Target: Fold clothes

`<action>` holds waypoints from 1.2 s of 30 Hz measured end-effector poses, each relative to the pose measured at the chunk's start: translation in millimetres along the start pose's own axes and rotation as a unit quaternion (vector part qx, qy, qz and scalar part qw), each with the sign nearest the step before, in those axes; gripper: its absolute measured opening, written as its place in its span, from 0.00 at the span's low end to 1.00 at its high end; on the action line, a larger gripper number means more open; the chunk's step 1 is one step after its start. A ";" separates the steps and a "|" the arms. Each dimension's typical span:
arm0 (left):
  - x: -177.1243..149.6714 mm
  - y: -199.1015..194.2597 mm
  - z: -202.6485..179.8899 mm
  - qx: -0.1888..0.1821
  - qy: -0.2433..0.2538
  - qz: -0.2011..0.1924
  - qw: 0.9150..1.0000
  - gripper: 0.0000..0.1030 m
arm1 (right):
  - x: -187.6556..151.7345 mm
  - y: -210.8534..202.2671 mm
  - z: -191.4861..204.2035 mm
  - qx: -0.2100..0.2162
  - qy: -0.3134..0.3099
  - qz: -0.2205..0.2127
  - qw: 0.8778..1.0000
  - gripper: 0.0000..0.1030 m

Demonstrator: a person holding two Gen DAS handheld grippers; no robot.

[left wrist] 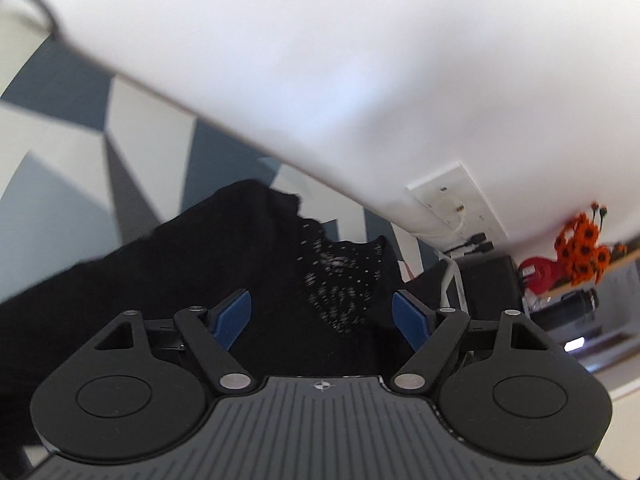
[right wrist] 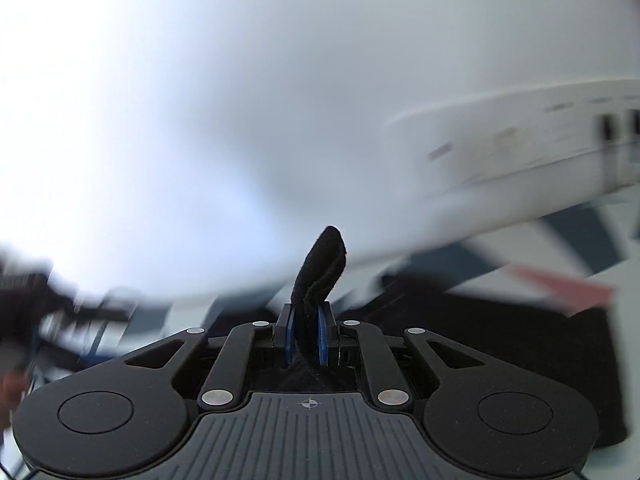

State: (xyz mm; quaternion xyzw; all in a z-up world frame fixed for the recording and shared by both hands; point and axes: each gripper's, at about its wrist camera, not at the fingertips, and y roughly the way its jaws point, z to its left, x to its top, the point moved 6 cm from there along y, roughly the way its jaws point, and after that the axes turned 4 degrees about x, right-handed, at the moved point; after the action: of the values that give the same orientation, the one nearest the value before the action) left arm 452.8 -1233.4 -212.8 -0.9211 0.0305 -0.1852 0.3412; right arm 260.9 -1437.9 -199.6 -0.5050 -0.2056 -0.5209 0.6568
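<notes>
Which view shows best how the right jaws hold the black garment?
The right wrist view: the right gripper is shut on a fold of the black garment, whose tip sticks up between the blue pads, sharp despite the blurred background. The left wrist view shows only the garment's body, unpinched, beyond open jaws.

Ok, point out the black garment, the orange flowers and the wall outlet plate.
black garment [left wrist: 208, 264], left wrist view, on its dark bulk ahead of the fingers.
orange flowers [left wrist: 582, 250], left wrist view, on the blooms.
wall outlet plate [left wrist: 452, 196], left wrist view, on its white face.
</notes>
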 end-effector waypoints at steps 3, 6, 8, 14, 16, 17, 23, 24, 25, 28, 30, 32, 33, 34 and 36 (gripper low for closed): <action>-8.2 5.5 10.8 0.003 -0.016 -0.001 1.000 0.77 | -32.9 25.6 22.2 0.025 -0.016 0.063 0.998 0.19; -17.8 15.8 8.1 0.007 -0.005 0.008 1.000 0.77 | -53.8 37.7 33.0 0.018 -0.034 0.111 0.993 0.32; -23.3 25.6 1.8 0.007 0.004 0.017 1.000 0.77 | -50.5 29.0 27.5 0.009 -0.034 0.105 0.994 0.35; -39.7 54.9 -16.6 0.013 0.026 0.053 0.998 0.77 | -2.8 -26.3 -40.0 -0.078 0.039 0.024 0.996 0.44; -45.2 62.2 -22.5 0.019 0.036 0.060 0.997 0.77 | 6.1 -47.5 -66.9 -0.115 0.069 0.002 0.991 0.44; -47.2 64.8 -25.3 0.027 0.045 0.060 0.997 0.77 | 7.8 -56.7 -79.8 -0.131 0.081 -0.004 0.988 0.44; -64.7 59.6 -52.4 0.122 0.238 0.026 0.963 0.77 | 5.3 -89.1 -132.1 -0.193 0.115 -0.010 0.974 0.44; -69.5 59.1 -56.9 0.135 0.279 0.025 0.950 0.77 | 4.0 -91.1 -135.8 -0.194 0.117 -0.011 0.974 0.44; -74.9 59.5 -60.5 0.147 0.320 0.029 0.935 0.77 | 2.3 -90.7 -138.5 -0.194 0.118 -0.012 0.974 0.44; -93.2 61.3 -69.1 0.171 0.425 0.027 0.889 0.77 | -1.0 -88.9 -140.5 -0.190 0.118 -0.010 0.975 0.44; -105.5 62.5 -75.2 0.183 0.490 0.023 0.852 0.77 | -2.2 -86.1 -140.1 -0.188 0.118 -0.007 0.975 0.44; -115.7 66.8 -81.5 0.186 0.534 0.013 0.825 0.73 | -2.7 -83.8 -139.6 -0.189 0.122 -0.005 0.974 0.44; -119.9 71.0 -84.3 0.185 0.551 0.009 0.814 0.65 | -2.7 -83.4 -139.1 -0.189 0.125 -0.005 0.974 0.44; -123.1 76.9 -85.4 0.188 0.563 0.014 0.804 0.52 | -2.5 -82.9 -139.1 -0.189 0.128 -0.004 0.974 0.44; -128.5 88.8 -85.3 0.199 0.583 0.034 0.787 0.17 | -1.9 -81.5 -140.2 -0.190 0.132 -0.005 0.973 0.44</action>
State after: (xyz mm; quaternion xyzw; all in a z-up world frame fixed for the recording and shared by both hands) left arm 308.7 -1330.6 -251.3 -0.5477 0.2175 -0.6776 0.4399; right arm 151.6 -1555.8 -221.3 -0.5460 -0.0169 -0.6158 0.5678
